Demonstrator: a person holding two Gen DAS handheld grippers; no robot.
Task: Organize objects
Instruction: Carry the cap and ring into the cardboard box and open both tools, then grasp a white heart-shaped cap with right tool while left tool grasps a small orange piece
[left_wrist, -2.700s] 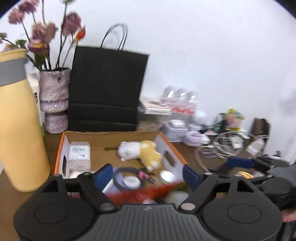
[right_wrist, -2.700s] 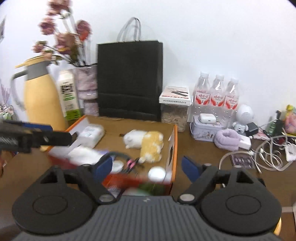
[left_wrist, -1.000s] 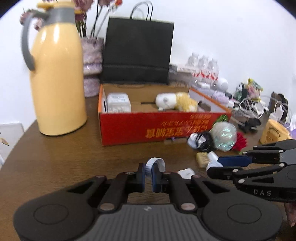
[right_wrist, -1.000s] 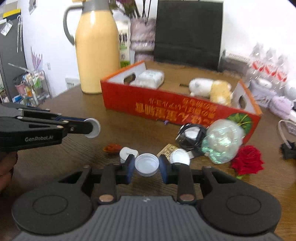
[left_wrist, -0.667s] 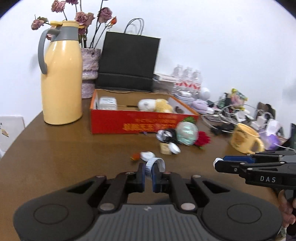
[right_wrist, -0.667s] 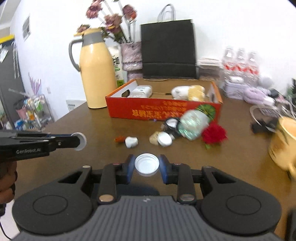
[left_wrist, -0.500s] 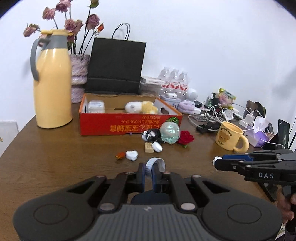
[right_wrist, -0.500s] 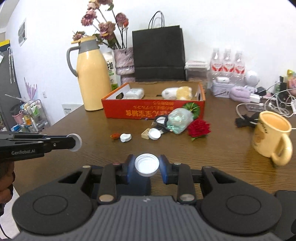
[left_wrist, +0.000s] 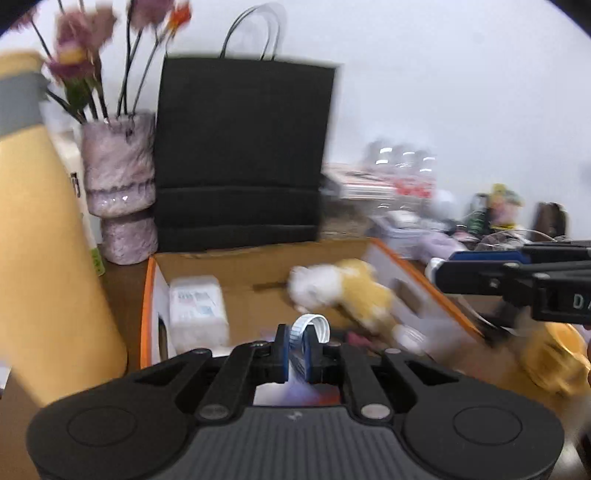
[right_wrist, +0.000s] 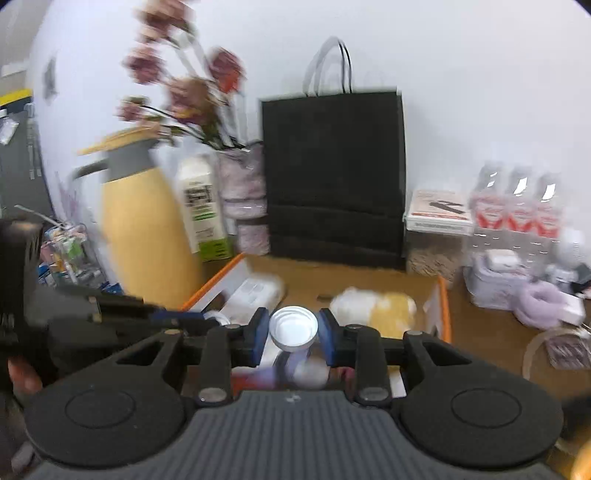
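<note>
Left tongs (left_wrist: 298, 345) clamp a white cap edge-on (left_wrist: 309, 326); right tongs (right_wrist: 293, 334) clamp a white lid (right_wrist: 293, 327). Open cardboard box (left_wrist: 258, 258) holds a plush toy (left_wrist: 343, 291) at 1 o'clock, tissue pack (left_wrist: 197, 310) at 10. Black bag (left_wrist: 240, 147) walls 12 o'clock, yellow jug (left_wrist: 48, 240) 9.

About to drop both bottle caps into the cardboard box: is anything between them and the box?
Nothing visible blocks either. The left tool and right tool each hold a cap facing the open box.

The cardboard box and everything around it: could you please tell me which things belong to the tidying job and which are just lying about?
Part of the job:
- left gripper, shut on a white cap
- right gripper, shut on a white bottle cap
- cardboard box with plush toy and tissue pack

Just lying about:
- black paper bag
- yellow thermos
- flower vase
- water bottles
</note>
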